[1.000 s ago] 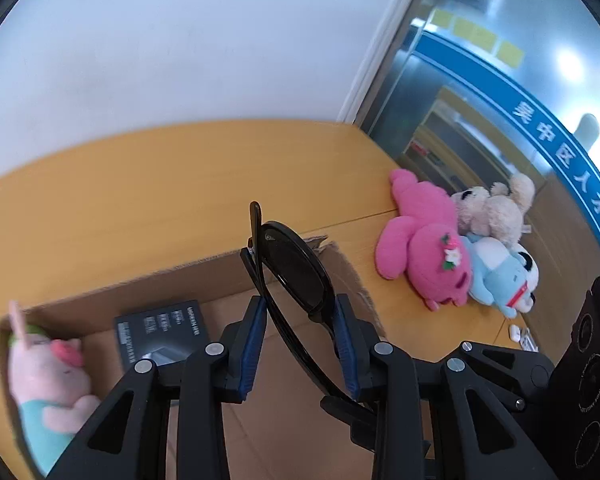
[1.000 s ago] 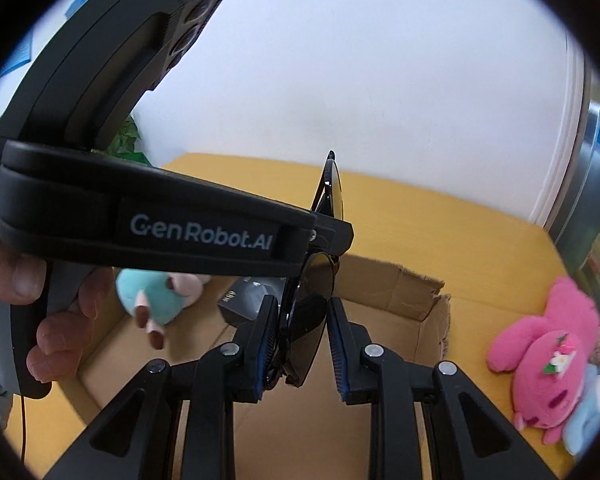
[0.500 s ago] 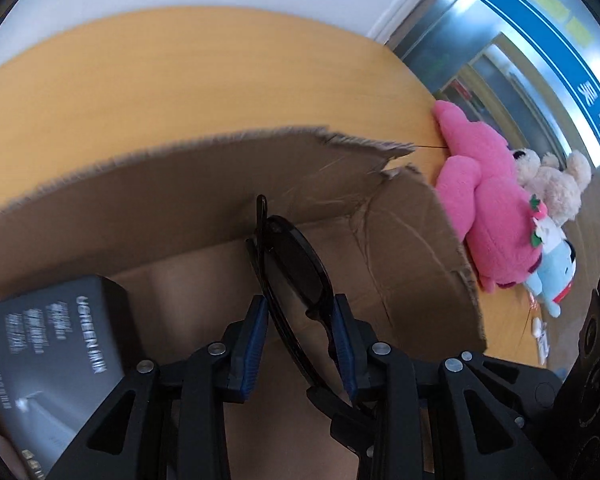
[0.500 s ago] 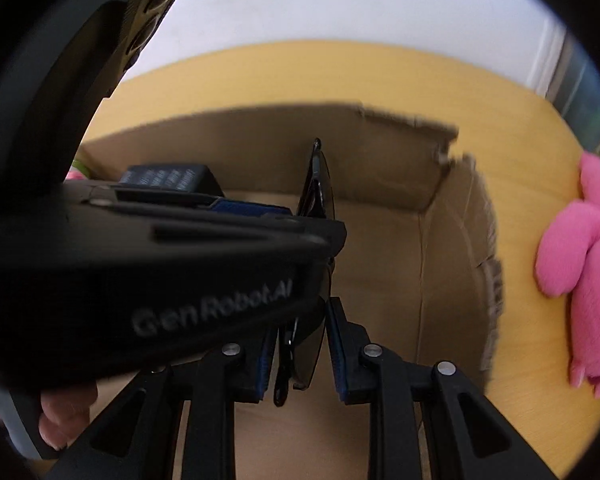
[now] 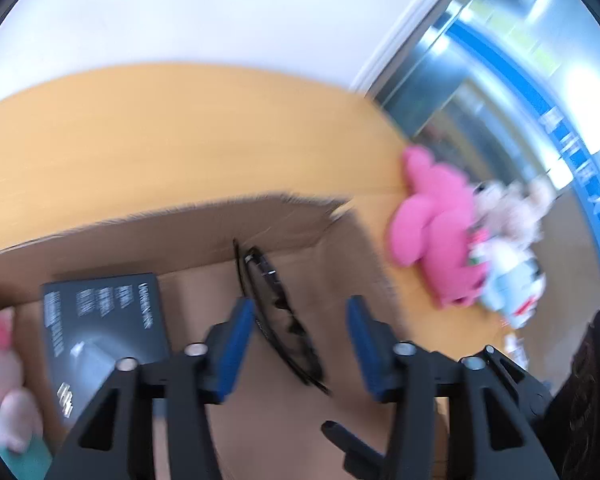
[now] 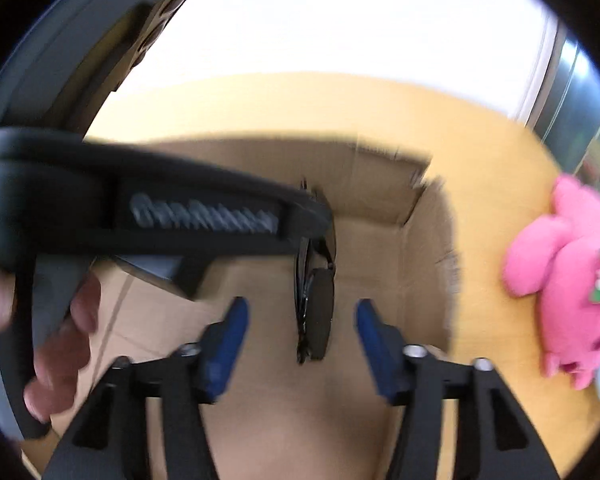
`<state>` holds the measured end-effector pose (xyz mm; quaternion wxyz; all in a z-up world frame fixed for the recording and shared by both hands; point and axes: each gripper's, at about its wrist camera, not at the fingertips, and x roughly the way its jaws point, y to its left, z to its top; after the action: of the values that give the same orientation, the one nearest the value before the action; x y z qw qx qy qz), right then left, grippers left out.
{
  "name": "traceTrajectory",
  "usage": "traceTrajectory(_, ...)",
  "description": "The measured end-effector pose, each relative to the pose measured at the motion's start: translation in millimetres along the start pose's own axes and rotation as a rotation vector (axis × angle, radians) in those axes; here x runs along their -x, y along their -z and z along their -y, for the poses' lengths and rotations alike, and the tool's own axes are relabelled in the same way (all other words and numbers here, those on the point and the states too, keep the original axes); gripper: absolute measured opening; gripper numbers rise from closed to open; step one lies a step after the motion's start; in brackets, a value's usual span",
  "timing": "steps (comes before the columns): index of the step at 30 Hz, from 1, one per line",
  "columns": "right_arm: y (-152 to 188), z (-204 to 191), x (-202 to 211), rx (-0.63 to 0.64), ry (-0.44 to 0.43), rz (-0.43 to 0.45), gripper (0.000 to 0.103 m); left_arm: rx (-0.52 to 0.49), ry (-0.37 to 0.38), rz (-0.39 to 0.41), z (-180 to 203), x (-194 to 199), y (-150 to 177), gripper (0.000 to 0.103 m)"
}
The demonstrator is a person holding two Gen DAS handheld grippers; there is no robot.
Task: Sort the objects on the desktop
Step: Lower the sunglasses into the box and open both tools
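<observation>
Both pairs of fingers stand wide apart, and neither pair holds anything. The left gripper (image 5: 300,344) has its blue pads (image 5: 236,344) well spread, and the black sunglasses (image 5: 278,316) show in the gap between them, nearer to the left pad, though the blur hides whether they touch it. The right gripper (image 6: 302,344) is spread just as wide, and the same sunglasses (image 6: 318,300) appear between its pads, apart from both. In both views the sunglasses are inside the cardboard box (image 5: 204,228), over its brown bottom and near the far wall; because of the blur I cannot tell if they lie flat or stand on edge.

Further out, in the left view a dark grey box with white print (image 5: 100,328) lies on the bottom of the cardboard box, to the left of the sunglasses, and a pale pink plush pig (image 5: 0,380) is at the left end. The cardboard box stands on a light wooden table (image 5: 160,140). To the right of the box, on the table, lies a bright pink plush toy (image 5: 440,232) with a beige one (image 5: 512,208) and a light blue one (image 5: 516,288) close beside it. In the right view the black body of the left gripper crosses the picture, held by the person's hand (image 6: 60,352).
</observation>
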<state>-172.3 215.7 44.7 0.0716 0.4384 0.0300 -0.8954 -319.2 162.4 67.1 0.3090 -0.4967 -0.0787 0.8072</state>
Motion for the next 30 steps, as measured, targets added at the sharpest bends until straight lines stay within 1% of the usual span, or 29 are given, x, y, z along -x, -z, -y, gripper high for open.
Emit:
traceTrajectory(1, 1, -2, 20, 0.006, -0.006, 0.037, 0.072, -0.002, 0.0, 0.045, 4, 22, 5, 0.061)
traceTrajectory(2, 4, -4, 40, 0.015, -0.005, 0.072, 0.075, -0.013, -0.011, 0.095, 10, 45, 12, 0.068)
traceTrajectory(3, -1, 0, 49, 0.023, 0.003, 0.1, 0.077, -0.031, -0.031, 0.146, 17, 69, 21, 0.072)
traceTrajectory(4, -4, -1, 62, 0.031, 0.015, 0.13, 0.08, -0.051, -0.056, 0.188, 24, 88, 29, 0.073)
traceTrajectory(5, 1, -4, 79, 0.043, 0.028, 0.162, 0.08, -0.073, -0.09, 0.237, 32, 110, 40, 0.074)
traceTrajectory(6, 7, -8, 97, 0.057, 0.04, 0.19, 0.08, -0.091, -0.121, 0.275, 39, 126, 49, 0.078)
traceTrajectory(7, 14, -13, 112, 0.07, 0.05, 0.21, 0.08, -0.113, -0.165, 0.324, 47, 147, 64, 0.082)
traceTrajectory(8, 20, -21, 122, 0.08, 0.059, 0.221, 0.081, -0.126, -0.201, 0.365, 52, 163, 77, 0.092)
traceTrajectory(9, 11, -16, 124, 0.091, 0.073, 0.232, 0.081, -0.131, -0.235, 0.409, 53, 180, 92, 0.103)
traceTrajectory(11, 29, -23, 141, 0.098, 0.12, 0.251, 0.081, -0.117, -0.311, 0.512, 60, 206, 133, 0.103)
traceTrajectory(12, 45, -32, 153, 0.09, 0.153, 0.264, 0.081, -0.112, -0.325, 0.534, 61, 214, 148, 0.103)
traceTrajectory(13, 57, -36, 160, 0.076, 0.175, 0.276, 0.081, -0.104, -0.339, 0.551, 65, 220, 168, 0.103)
traceTrajectory(14, 61, -29, 156, 0.062, 0.181, 0.282, 0.081, -0.095, -0.354, 0.555, 66, 225, 181, 0.103)
traceTrajectory(15, 71, -30, 162, 0.044, 0.176, 0.286, 0.081, -0.083, -0.379, 0.553, 68, 228, 197, 0.103)
traceTrajectory(16, 84, -31, 166, 0.025, 0.157, 0.287, 0.081, -0.077, -0.402, 0.556, 69, 232, 209, 0.103)
traceTrajectory(17, 90, -24, 172, 0.013, 0.141, 0.285, 0.081, -0.074, -0.438, 0.563, 72, 234, 223, 0.103)
traceTrajectory(19, 106, -23, 171, -0.002, 0.108, 0.277, 0.081, -0.091, -0.512, 0.576, 82, 236, 245, 0.103)
traceTrajectory(21, 121, -28, 176, 0.001, 0.102, 0.272, 0.081, -0.11, -0.569, 0.581, 89, 237, 263, 0.103)
traceTrajectory(23, 131, -31, 180, -0.001, 0.115, 0.277, 0.081, -0.1, -0.59, 0.589, 92, 240, 280, 0.103)
traceTrajectory(26, 138, -33, 184, 0.002, 0.11, 0.278, 0.081, -0.075, -0.585, 0.586, 92, 246, 295, 0.103)
traceTrajectory(30, 142, -35, 190, 0.015, 0.092, 0.297, 0.081, -0.051, -0.593, 0.579, 90, 249, 303, 0.103)
